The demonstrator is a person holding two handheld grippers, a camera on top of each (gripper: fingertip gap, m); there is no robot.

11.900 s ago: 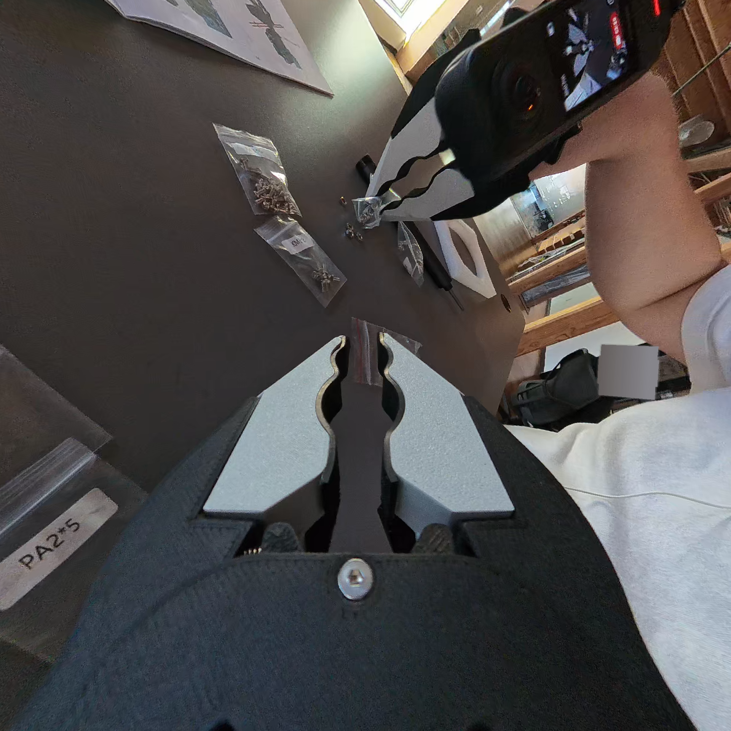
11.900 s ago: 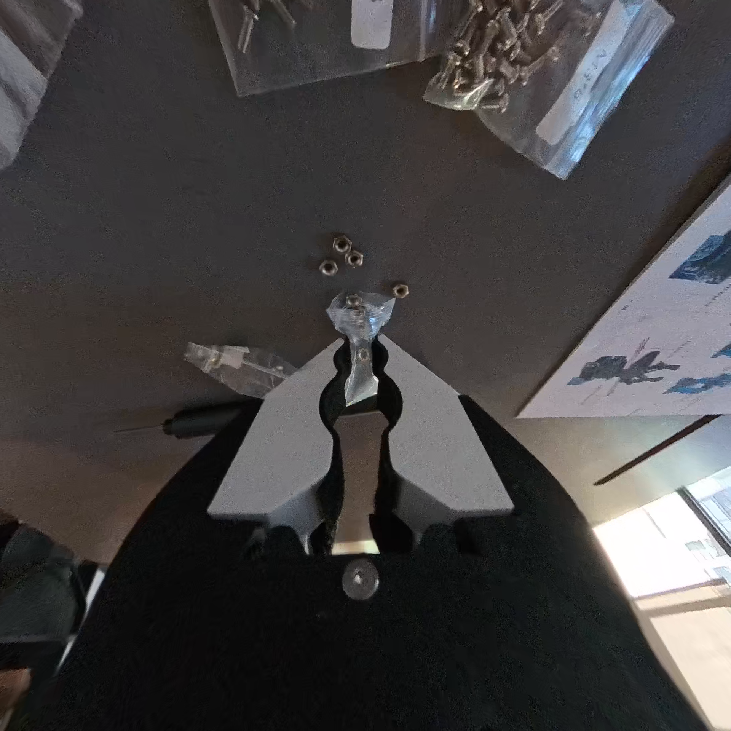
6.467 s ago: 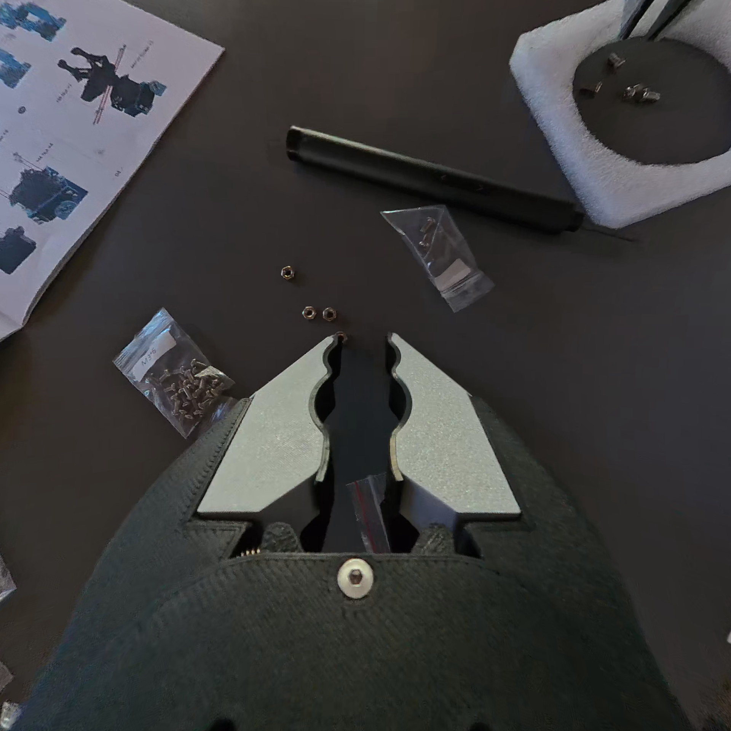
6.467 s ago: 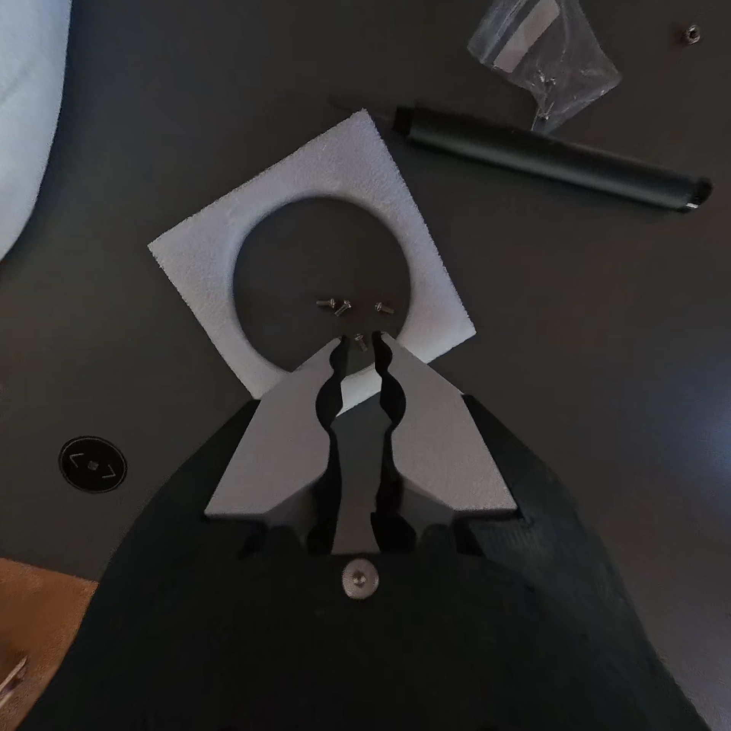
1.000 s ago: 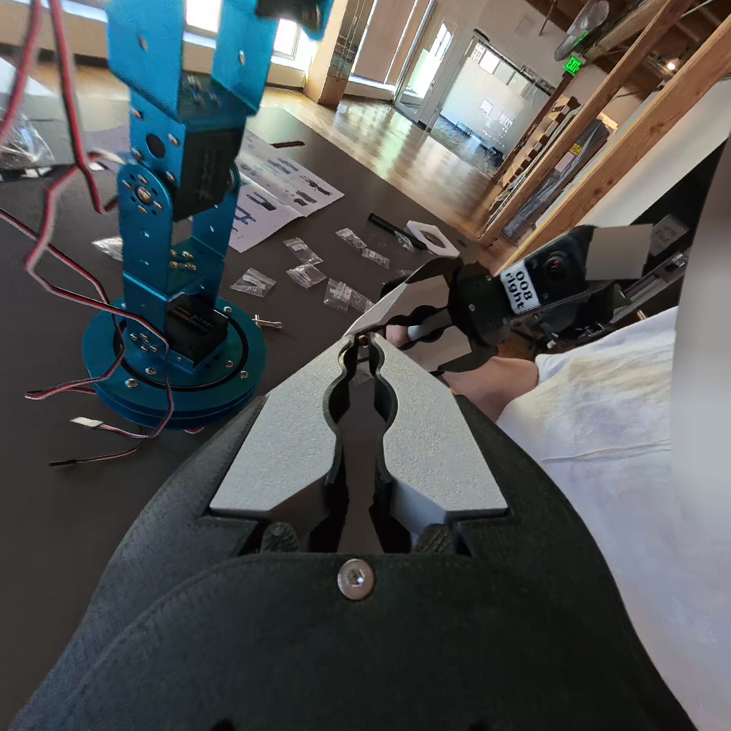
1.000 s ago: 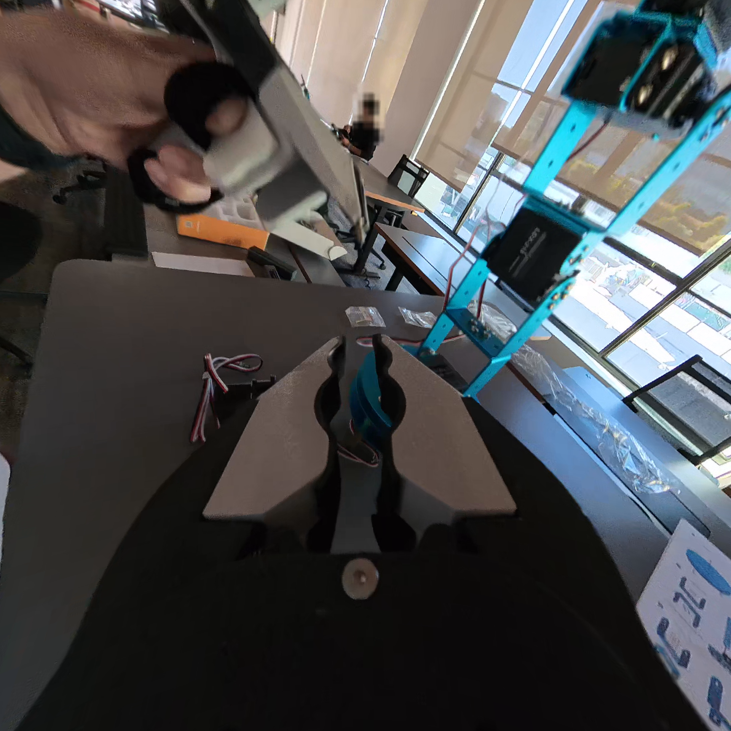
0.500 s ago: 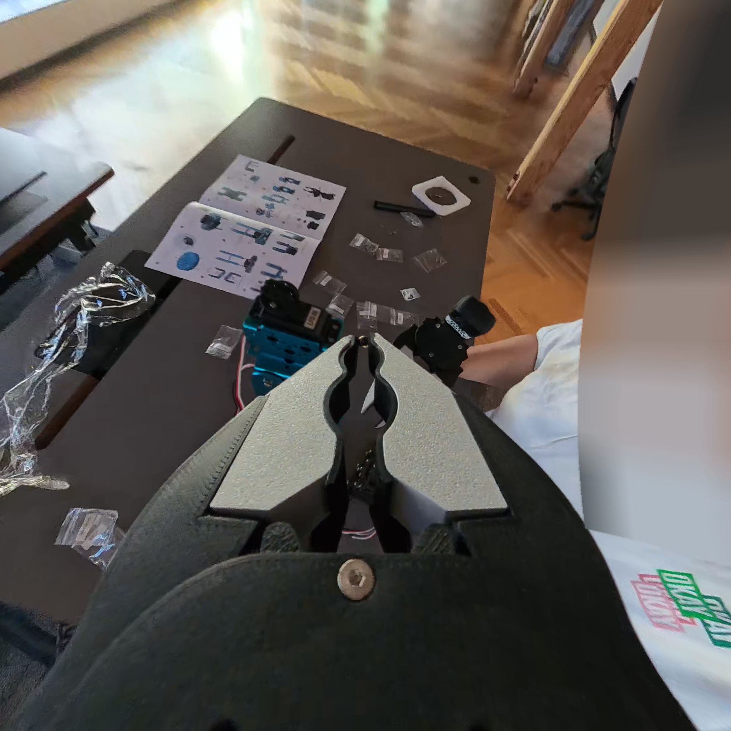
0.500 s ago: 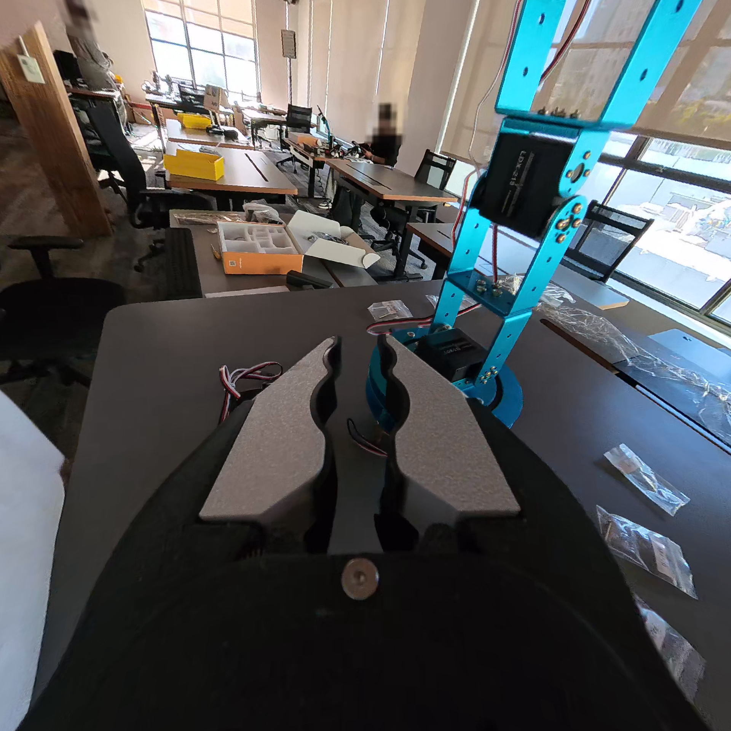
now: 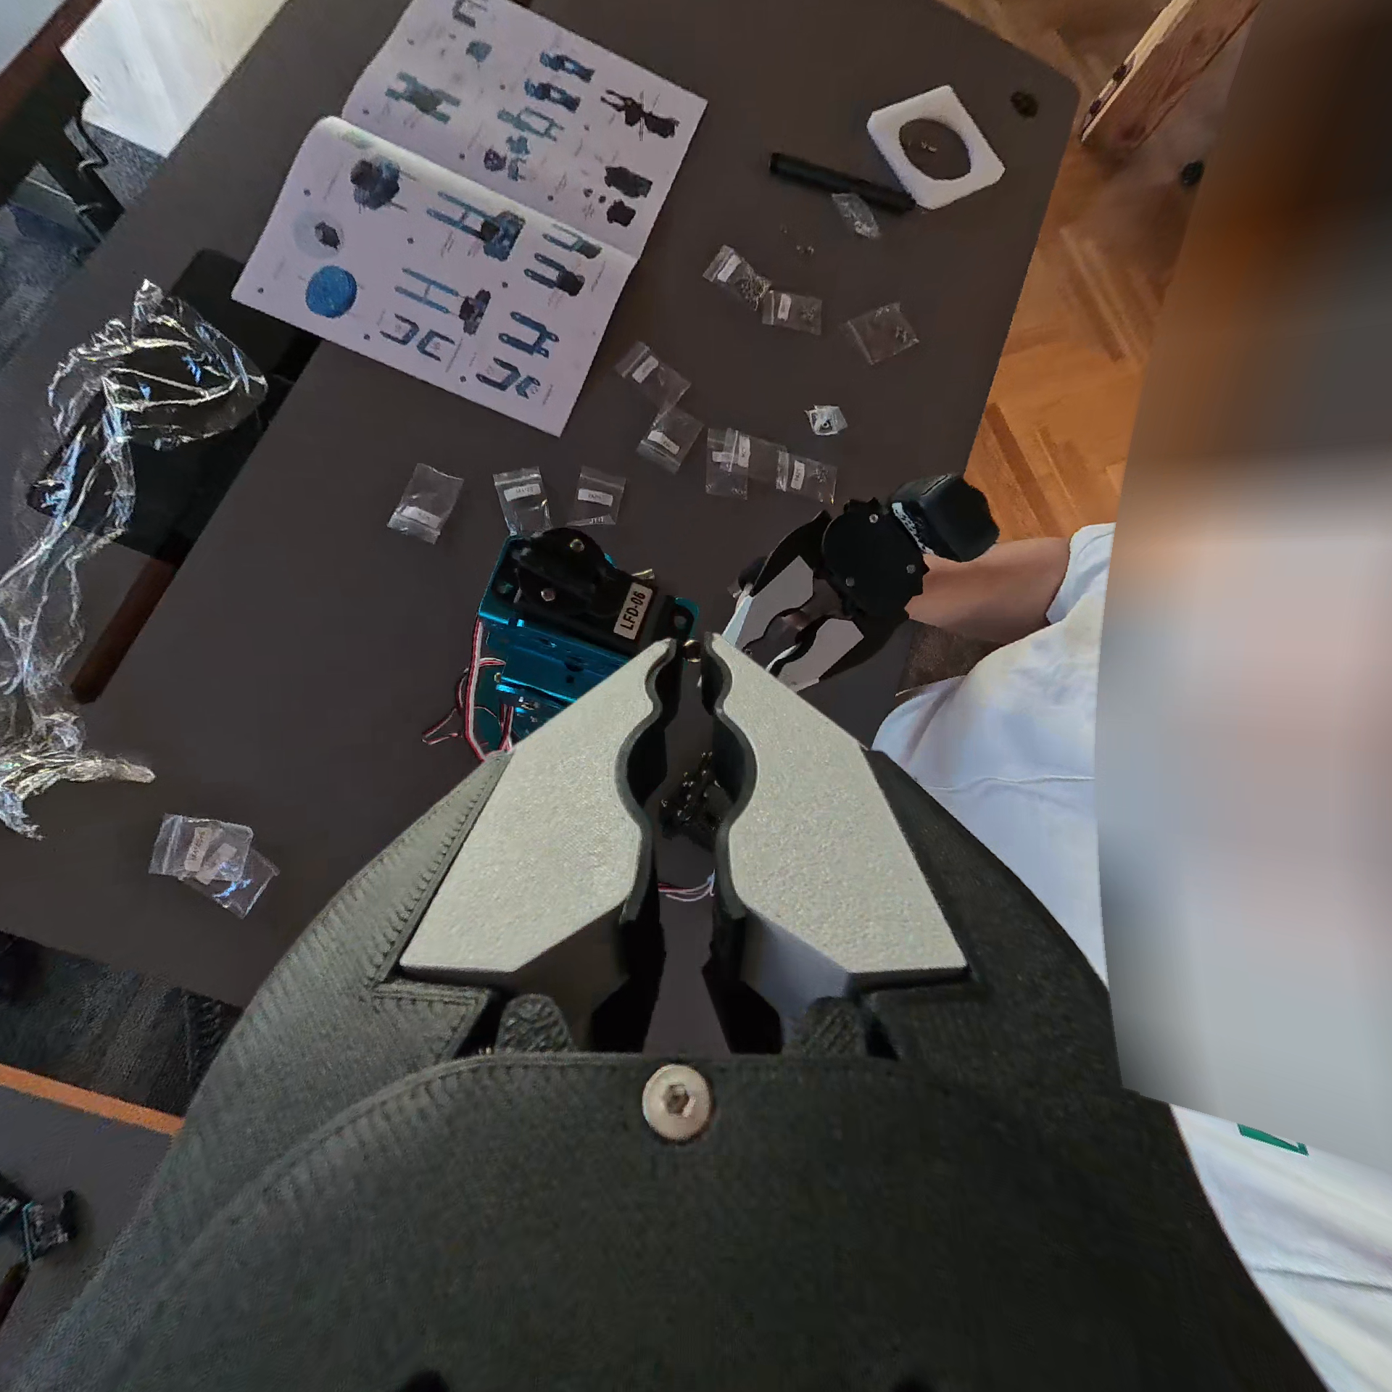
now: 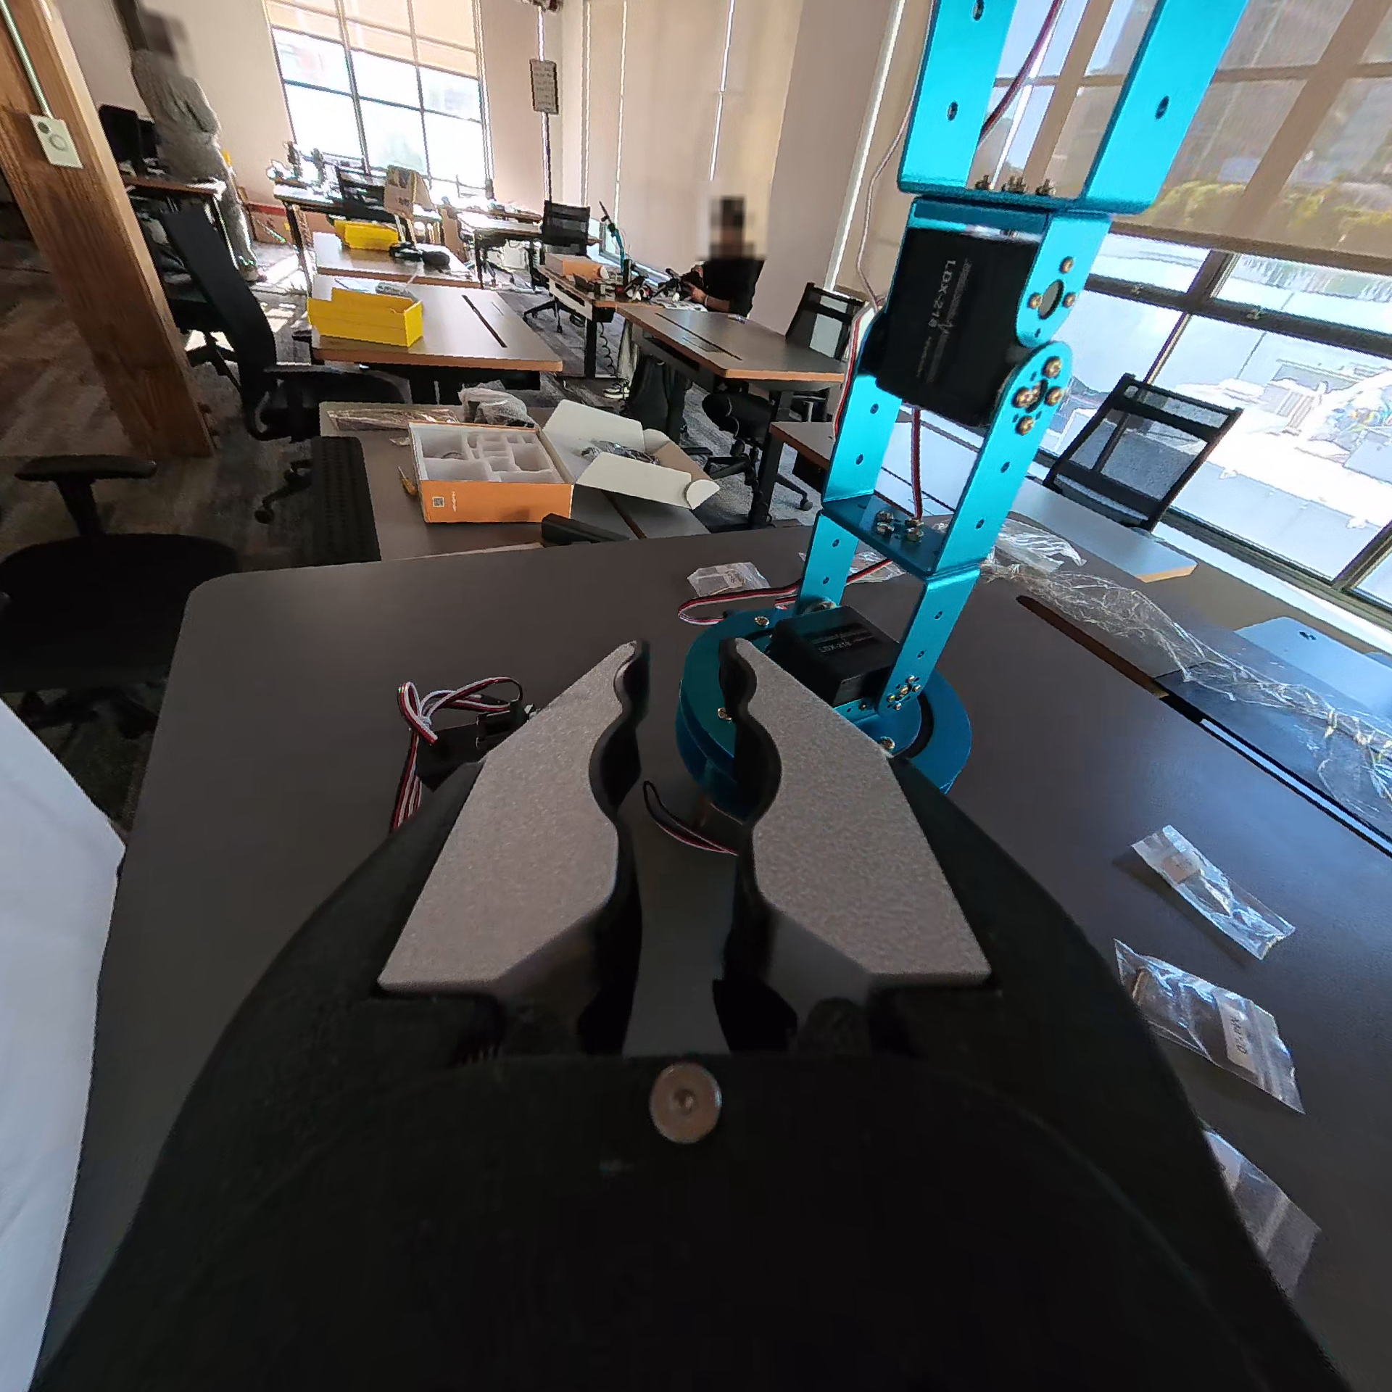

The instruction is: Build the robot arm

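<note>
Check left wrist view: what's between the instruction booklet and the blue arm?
Left wrist view: three small clear parts bags in a row on the dark table, between booklet and blue arm; nothing else.

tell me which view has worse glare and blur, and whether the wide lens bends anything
Right wrist view: the windows blow out to white behind the blue arm, and straight frames bow toward the edges. Left wrist view: even, dimmer light on the dark table, soft glints on the crumpled plastic wrap, slight smear at the far corners; the big blurred patch on the right was added afterwards. Both claws look sharp.
</note>
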